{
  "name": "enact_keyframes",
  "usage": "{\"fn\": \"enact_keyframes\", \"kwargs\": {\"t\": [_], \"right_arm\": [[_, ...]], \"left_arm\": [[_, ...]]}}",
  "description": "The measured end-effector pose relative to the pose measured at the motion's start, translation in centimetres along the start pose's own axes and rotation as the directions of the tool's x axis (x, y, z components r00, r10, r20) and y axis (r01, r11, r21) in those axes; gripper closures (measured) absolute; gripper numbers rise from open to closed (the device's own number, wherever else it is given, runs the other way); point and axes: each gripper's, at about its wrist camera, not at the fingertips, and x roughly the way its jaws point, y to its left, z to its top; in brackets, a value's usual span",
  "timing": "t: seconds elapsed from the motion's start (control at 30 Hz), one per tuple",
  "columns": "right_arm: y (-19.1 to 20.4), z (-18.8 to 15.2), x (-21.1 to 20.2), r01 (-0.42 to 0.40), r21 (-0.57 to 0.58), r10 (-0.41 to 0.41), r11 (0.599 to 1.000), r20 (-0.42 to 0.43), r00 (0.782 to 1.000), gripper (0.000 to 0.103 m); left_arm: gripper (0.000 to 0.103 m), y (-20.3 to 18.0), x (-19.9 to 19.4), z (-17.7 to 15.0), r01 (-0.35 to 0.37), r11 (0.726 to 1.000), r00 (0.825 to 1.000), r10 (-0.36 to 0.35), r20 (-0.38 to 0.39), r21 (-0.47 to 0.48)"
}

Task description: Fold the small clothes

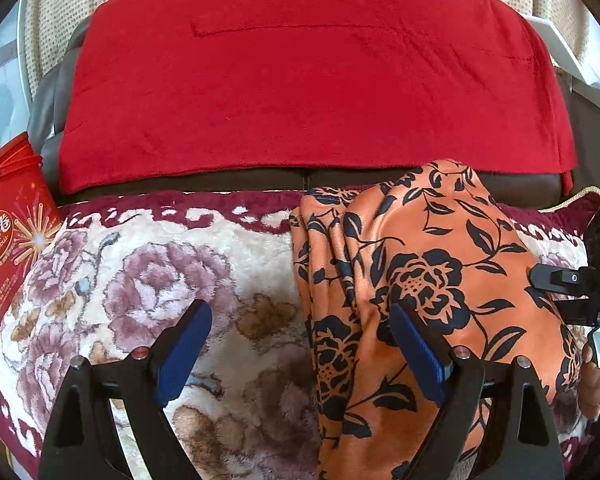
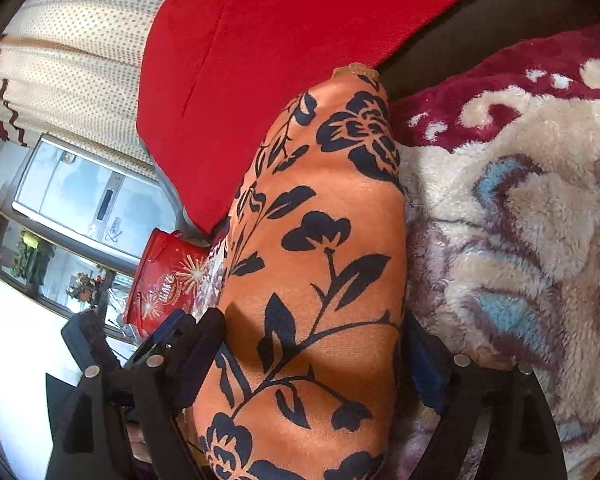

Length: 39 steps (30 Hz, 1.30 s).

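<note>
- Sofa seat under a plush rug (image 1: 148,280); folded garment (image 1: 419,264) lies on the rug's right part.
- Left gripper (image 1: 300,344) and right gripper (image 2: 311,360) both gape, holding nothing.
- Fold looks nearly done; next calls for pressing flat.

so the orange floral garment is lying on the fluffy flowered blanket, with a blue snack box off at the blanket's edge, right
Not quite: the snack box is red, not blue, as the left wrist view shows. The rest holds: the orange floral garment lies on the fluffy flowered blanket, the box at its edge.
</note>
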Motion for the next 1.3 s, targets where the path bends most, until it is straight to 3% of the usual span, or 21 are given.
{"fn": "enact_keyframes", "kwargs": {"t": [0.1, 0.2, 0.3, 0.33, 0.43, 0.5, 0.57, 0.63, 0.83, 0.9, 1.03, 1.17, 1.3], "right_arm": [[0.4, -0.1, 0.4, 0.011, -0.026, -0.011, 1.000, -0.001, 1.000, 0.014], [0.5, -0.2, 0.6, 0.022, -0.043, -0.022, 0.999, 0.000, 1.000, 0.014], [0.4, -0.2, 0.6, 0.020, -0.043, -0.020, 0.999, -0.002, 1.000, 0.014], [0.4, -0.2, 0.6, 0.019, -0.043, -0.020, 0.999, -0.002, 1.000, 0.014], [0.4, -0.2, 0.7, 0.022, -0.046, -0.022, 0.999, -0.004, 1.000, 0.014], [0.4, -0.2, 0.7, 0.024, -0.050, -0.025, 0.998, -0.005, 1.000, 0.014], [0.4, -0.3, 0.8, 0.026, -0.054, -0.026, 0.998, -0.006, 1.000, 0.014], [0.4, -0.3, 0.8, 0.026, -0.060, -0.026, 0.998, -0.006, 1.000, 0.014], [0.5, -0.7, 0.8, 0.031, -0.078, -0.031, 0.996, 0.003, 1.000, 0.014], [0.5, -0.7, 0.8, 0.031, -0.079, -0.031, 0.996, 0.003, 1.000, 0.014], [0.6, -0.8, 0.8, 0.042, -0.082, -0.040, 0.996, 0.015, 0.999, 0.015], [1.1, -1.1, 0.9, 0.067, -0.093, -0.064, 0.993, 0.034, 0.997, 0.016], [1.7, -1.3, 1.3, 0.104, -0.126, -0.098, 0.987, 0.051, 0.994, 0.018]], "left_arm": [[0.012, -0.2, -0.1, 0.1, 0.043, 0.999, 0.999, -0.043, -0.003, -0.009], [0.012, 0.2, 0.0, 0.2, 0.150, 0.987, 0.988, -0.152, -0.020, -0.057], [0.012, 1.4, 1.2, 0.2, 0.276, 0.949, 0.956, -0.288, -0.060, -0.154], [0.012, 2.1, 2.2, 0.0, 0.322, 0.924, 0.934, -0.346, -0.091, -0.209], [0.012, 3.7, 4.4, -0.8, 0.351, 0.878, 0.898, -0.414, -0.149, -0.324], [0.012, 4.6, 5.3, -1.4, 0.358, 0.851, 0.883, -0.442, -0.157, -0.385], [0.012, 5.3, 6.0, -2.0, 0.389, 0.806, 0.855, -0.496, -0.150, -0.447], [0.012, 5.5, 6.3, -2.6, 0.414, 0.772, 0.832, -0.536, -0.144, -0.483], [0.014, 3.7, 6.6, -3.1, 0.515, 0.708, 0.756, -0.641, -0.132, -0.484], [0.015, 3.2, 6.7, -3.0, 0.513, 0.717, 0.760, -0.635, -0.138, -0.473], [0.026, 3.2, 7.2, -3.0, 0.535, 0.682, 0.741, -0.662, -0.110, -0.499], [0.036, 3.5, 6.5, -2.8, 0.547, 0.692, 0.750, -0.655, -0.090, -0.471], [0.037, 2.9, 6.3, -2.4, 0.546, 0.699, 0.756, -0.648, -0.087, -0.462]]}}
